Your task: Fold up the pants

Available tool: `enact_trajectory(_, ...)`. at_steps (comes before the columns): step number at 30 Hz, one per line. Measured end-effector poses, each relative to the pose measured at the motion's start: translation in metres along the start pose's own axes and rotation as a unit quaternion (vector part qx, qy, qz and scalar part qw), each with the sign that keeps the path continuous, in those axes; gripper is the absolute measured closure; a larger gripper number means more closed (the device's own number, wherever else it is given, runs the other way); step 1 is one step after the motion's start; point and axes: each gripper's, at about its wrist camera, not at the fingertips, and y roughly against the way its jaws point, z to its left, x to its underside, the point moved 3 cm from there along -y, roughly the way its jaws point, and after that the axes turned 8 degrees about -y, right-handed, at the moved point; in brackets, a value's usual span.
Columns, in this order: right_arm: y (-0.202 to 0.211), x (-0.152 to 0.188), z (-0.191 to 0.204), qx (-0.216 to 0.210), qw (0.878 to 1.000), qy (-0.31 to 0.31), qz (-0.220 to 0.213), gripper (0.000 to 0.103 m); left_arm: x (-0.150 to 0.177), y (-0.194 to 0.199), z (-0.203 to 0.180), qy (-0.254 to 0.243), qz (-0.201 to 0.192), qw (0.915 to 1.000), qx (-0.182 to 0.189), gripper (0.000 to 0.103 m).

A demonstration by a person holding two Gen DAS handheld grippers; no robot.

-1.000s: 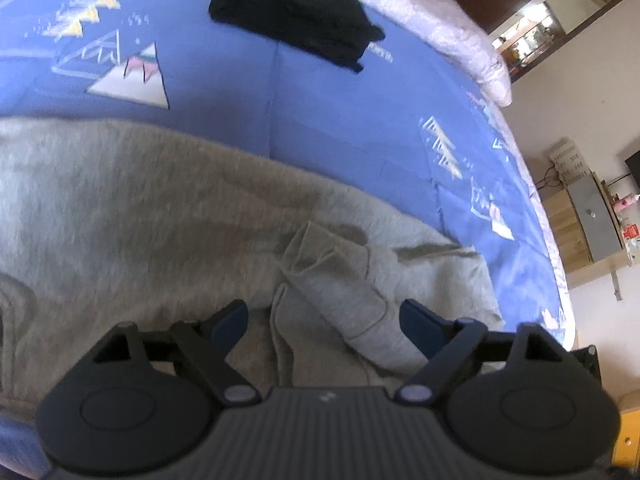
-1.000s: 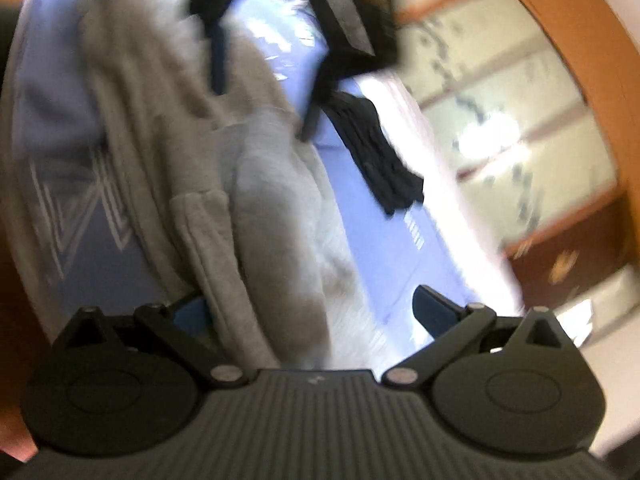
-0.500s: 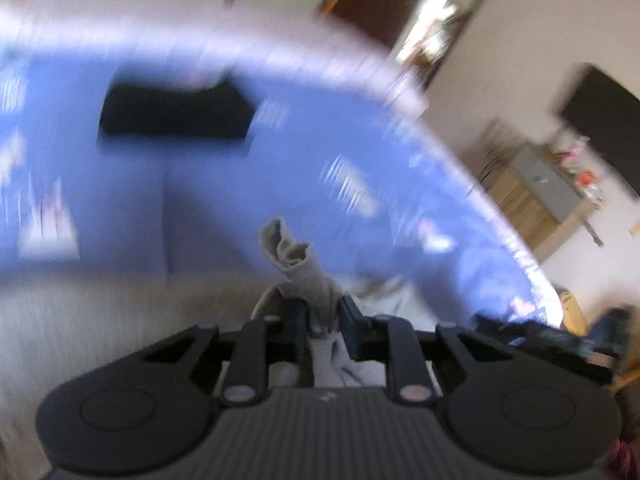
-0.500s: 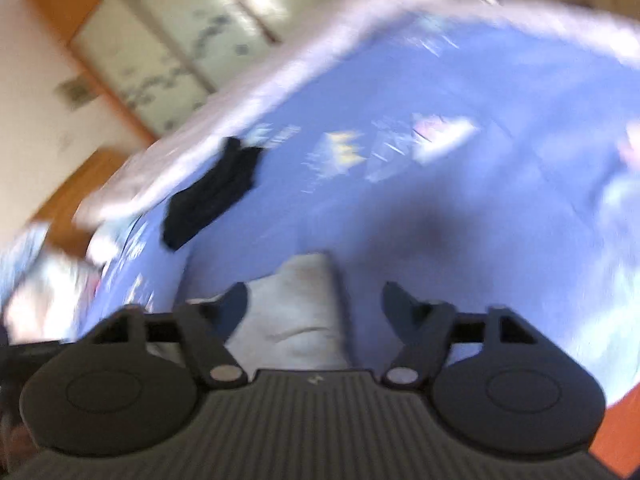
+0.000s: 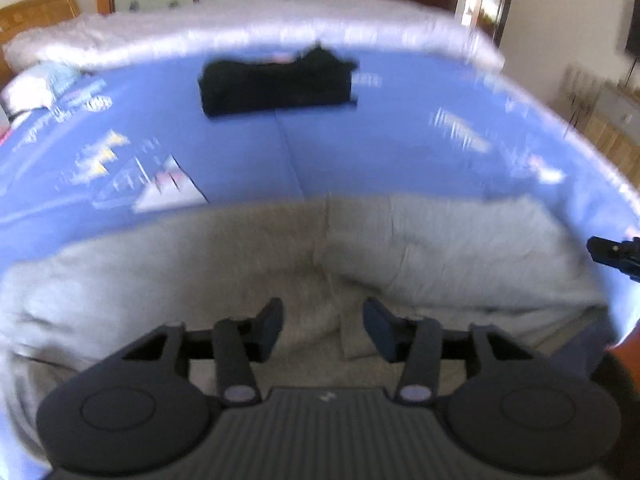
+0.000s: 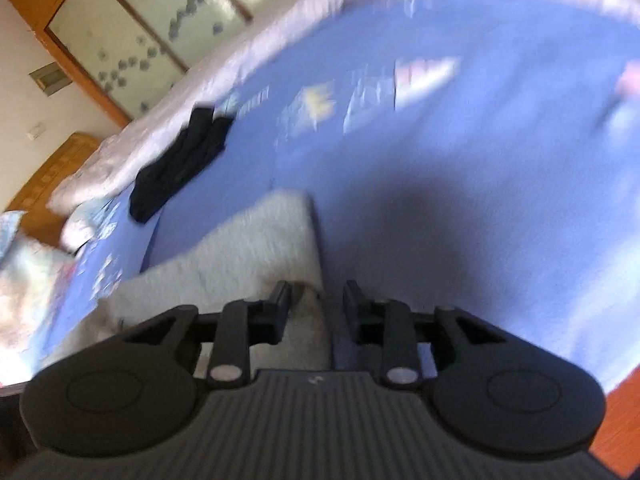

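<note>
Left wrist view. The grey pants (image 5: 360,256) lie spread across the near part of the blue bed sheet (image 5: 400,148), well short of the folded black garment (image 5: 276,84) that sits toward the far edge. The left gripper (image 5: 323,326) hangs over a rumpled ridge of the pants; its jaws are opening, roughly half apart, and the cloth lies beneath them with neither pad pressing on it. The tip of the other gripper shows at the right edge, beside the pants' right end.

Right wrist view. The right gripper (image 6: 316,300) sits at the near corner of the pants (image 6: 256,240), on the side away from the black garment (image 6: 180,164). Its jaws are closing, now fairly narrow; the cloth edge lies between them, but the pads are not yet seen to pinch it. To do this well, let the pads meet on the full layered edge before lifting, and take the left hold at a matching edge so the fold falls square
</note>
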Motion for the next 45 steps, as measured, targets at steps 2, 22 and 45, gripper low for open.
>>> enact_trajectory(2, 0.001, -0.008, 0.025, -0.019, 0.999, 0.037, -0.027, 0.070, 0.000, 0.022, 0.016, 0.018, -0.021, 0.9996, 0.004, 0.052)
enact_trajectory(22, -0.063, 0.119, 0.203, -0.164, 0.940, 0.244, 0.174, 0.070, 0.114, 0.071, 0.208, 0.382, 0.010, 0.9240, -0.004, 0.028)
enact_trajectory(45, -0.034, 0.128, 0.263, -0.239, 0.916, 0.279, 0.160, 0.045, 0.091, 0.047, 0.199, 0.419, -0.026, 0.9060, 0.055, 0.085)
